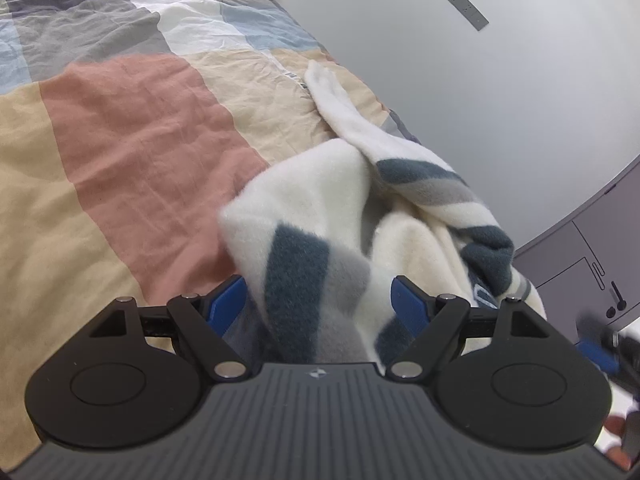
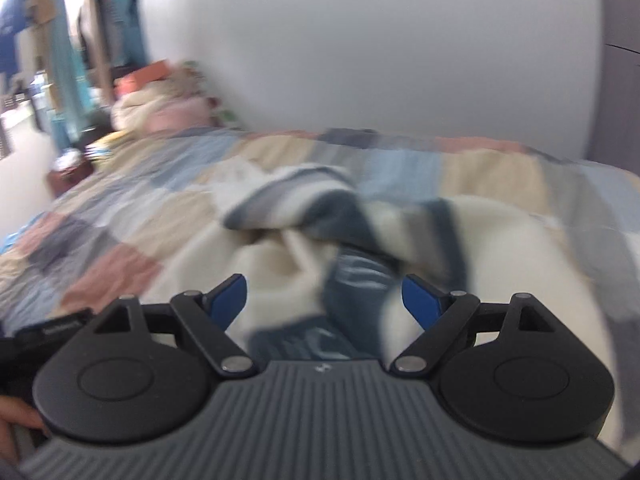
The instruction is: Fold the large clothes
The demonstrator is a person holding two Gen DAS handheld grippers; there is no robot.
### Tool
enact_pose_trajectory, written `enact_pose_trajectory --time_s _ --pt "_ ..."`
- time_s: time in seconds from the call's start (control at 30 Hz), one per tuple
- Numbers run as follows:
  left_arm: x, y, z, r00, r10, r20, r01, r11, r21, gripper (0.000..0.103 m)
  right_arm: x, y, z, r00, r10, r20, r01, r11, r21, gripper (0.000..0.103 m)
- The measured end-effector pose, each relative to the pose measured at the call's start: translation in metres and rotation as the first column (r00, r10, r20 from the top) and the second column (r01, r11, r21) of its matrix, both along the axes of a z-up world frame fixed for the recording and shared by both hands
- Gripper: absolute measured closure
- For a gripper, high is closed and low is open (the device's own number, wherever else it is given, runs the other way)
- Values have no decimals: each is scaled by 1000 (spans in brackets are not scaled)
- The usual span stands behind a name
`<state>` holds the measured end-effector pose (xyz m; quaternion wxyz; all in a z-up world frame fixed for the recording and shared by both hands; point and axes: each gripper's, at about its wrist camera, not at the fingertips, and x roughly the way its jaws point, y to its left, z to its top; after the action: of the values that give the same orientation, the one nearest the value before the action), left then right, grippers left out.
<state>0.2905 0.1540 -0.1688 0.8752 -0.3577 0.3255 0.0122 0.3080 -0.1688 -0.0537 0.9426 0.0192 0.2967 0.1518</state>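
Observation:
A fleecy cream garment with dark teal and grey stripes lies bunched on the patchwork bedspread, one sleeve stretched toward the wall. My left gripper is open, with its blue fingers on either side of a raised fold of the garment. In the blurred right wrist view the same garment lies crumpled on the bed, and my right gripper is open with cloth between its blue fingers. The other gripper's blue tip shows at the right edge of the left wrist view.
A pale wall runs along the bed's far side, with a grey cabinet at its end. In the right wrist view pillows lie at the bed's head and hanging clothes stand at the far left.

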Motion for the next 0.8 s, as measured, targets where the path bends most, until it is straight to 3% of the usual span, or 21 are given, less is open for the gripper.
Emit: enact_pose_trajectory --time_s 0.1,0.23,0.33,0.43,0.53,0.6,0.8 --pt "5 4 -5 1000 9 -9 -9 1000 -9 20 37 31 -8 989 141 -51 -136 988 79 17" --pt "13 13 -14 999 33 -31 -34 999 -21 20 89 70 -25 972 200 -122 -184 975 126 18" --pt "17 20 -21 998 53 -36 -54 998 -37 20 124 99 -41 964 214 -161 -196 974 116 25" --pt "19 17 -23 998 59 -16 -59 998 6 20 154 126 -65 952 240 -191 -239 971 32 37" --pt "24 18 -29 999 46 -15 -47 999 -11 20 185 135 -86 966 164 -201 -183 980 -83 40" --pt "26 22 -35 999 51 -20 -51 998 -41 20 201 128 -90 977 112 -181 -133 985 -108 42" --pt "32 20 -39 999 38 0 -38 999 -39 19 228 85 -71 997 -79 18 80 993 -83 43"
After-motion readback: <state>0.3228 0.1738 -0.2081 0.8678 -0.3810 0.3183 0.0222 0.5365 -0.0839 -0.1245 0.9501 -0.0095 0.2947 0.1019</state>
